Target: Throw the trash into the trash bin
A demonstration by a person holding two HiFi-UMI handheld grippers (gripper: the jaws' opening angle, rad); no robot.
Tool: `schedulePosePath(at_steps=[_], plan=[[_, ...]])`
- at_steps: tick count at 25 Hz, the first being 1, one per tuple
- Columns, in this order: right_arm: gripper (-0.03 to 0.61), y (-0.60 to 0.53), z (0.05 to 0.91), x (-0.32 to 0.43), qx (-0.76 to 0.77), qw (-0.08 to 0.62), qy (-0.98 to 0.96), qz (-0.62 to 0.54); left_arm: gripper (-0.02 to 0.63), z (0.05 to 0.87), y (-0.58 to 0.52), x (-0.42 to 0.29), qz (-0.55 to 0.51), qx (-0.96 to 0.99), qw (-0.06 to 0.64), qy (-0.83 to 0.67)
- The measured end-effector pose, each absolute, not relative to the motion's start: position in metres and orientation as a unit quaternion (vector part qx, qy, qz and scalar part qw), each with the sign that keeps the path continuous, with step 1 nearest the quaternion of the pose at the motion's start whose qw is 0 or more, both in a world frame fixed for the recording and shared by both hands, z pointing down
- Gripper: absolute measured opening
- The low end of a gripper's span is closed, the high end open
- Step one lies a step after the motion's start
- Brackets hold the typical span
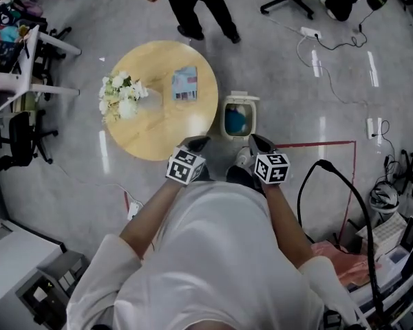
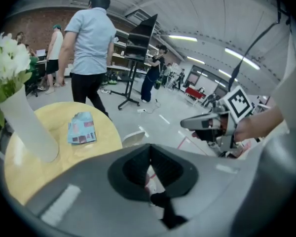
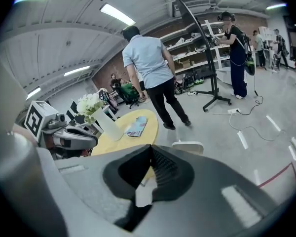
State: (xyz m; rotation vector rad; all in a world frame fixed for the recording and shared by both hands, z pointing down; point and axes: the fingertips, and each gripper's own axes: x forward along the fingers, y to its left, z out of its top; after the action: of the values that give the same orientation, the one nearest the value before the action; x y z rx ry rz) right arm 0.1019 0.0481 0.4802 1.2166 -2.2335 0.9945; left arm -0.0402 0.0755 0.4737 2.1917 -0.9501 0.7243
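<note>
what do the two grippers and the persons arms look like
Both the left gripper and the right gripper have grey bodies, dark tapered jaws ribbed on the inside, and a white cube printed with black square markers. The person wears a white top with loose white sleeves ending near the elbow.

White bin (image 1: 255, 119) standing on floor just beside round table (image 1: 151, 129), lid up, something blue inside. Blue-pink packet (image 1: 186, 83) lying flat on tabletop.
</note>
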Motion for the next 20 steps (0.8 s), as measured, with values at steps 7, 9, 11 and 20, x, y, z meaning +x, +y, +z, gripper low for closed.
schedulePosePath(at_steps=[7,9,11,20], plan=[[-0.005,0.051,0.470,0.102,0.438,0.196,-0.802,0.354,0.006,0.464,0.074,-0.039,0.274,0.836,0.307,-0.363],[-0.005,0.053,0.470,0.102,0.438,0.197,-0.803,0.354,0.008,0.462,0.075,-0.038,0.273,0.836,0.308,-0.362],[-0.005,0.055,0.471,0.103,0.437,0.198,-0.802,0.355,0.008,0.461,0.075,-0.037,0.275,0.837,0.306,-0.361],[-0.005,0.059,0.473,0.111,0.441,0.199,-0.799,0.357,0.006,0.459,0.072,-0.033,0.266,0.836,0.313,-0.364]])
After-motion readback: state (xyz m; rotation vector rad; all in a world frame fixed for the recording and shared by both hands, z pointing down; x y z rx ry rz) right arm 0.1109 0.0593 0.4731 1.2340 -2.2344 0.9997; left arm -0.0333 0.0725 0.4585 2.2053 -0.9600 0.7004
